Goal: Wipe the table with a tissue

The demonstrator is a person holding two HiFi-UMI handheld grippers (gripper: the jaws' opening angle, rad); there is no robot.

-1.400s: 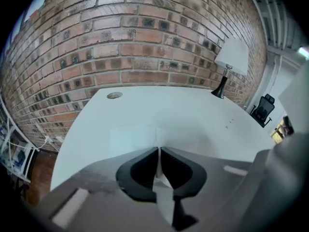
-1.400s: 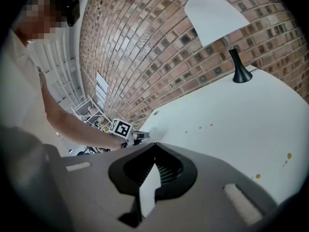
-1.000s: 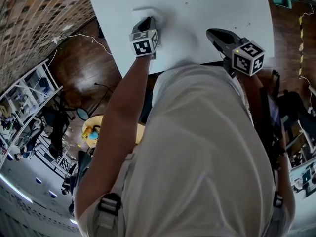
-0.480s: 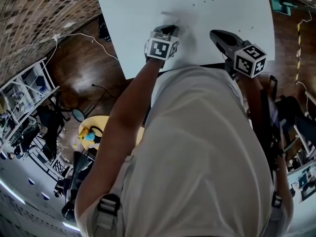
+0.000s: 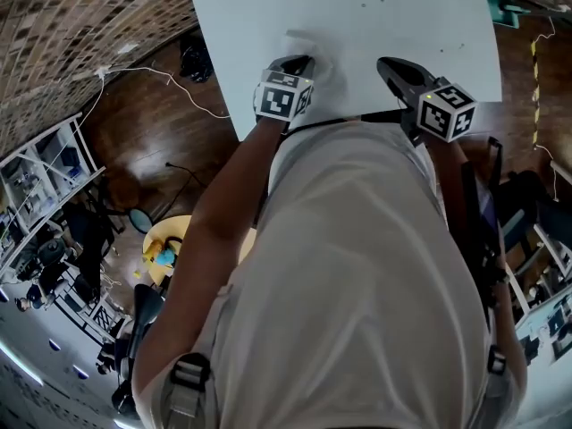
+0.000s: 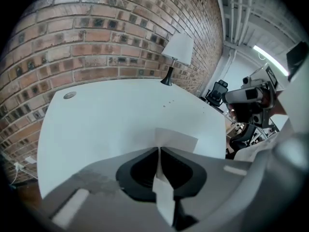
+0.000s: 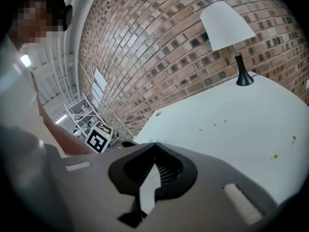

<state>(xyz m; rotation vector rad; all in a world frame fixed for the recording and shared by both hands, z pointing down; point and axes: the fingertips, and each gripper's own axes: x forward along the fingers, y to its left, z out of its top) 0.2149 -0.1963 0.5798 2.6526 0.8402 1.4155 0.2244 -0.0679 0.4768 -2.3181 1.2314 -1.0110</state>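
A white tissue lies on the white table near its front edge. My left gripper points down onto the tissue and is shut on it. In the left gripper view the tissue sticks out past the shut jaws, and a strip of it runs back between them. My right gripper hangs over the table's near edge to the right of the tissue, apart from it. Its jaws are shut with nothing in them. Small brown spots dot the tabletop.
A lamp with a white shade stands at the table's far side by the brick wall. A round hole sits near the far left corner. Wooden floor and a metal shelf lie to the left.
The left gripper has dragged the tissue over the tabletop, first to the right, then back towards the near edge. The right gripper has shifted only a little.
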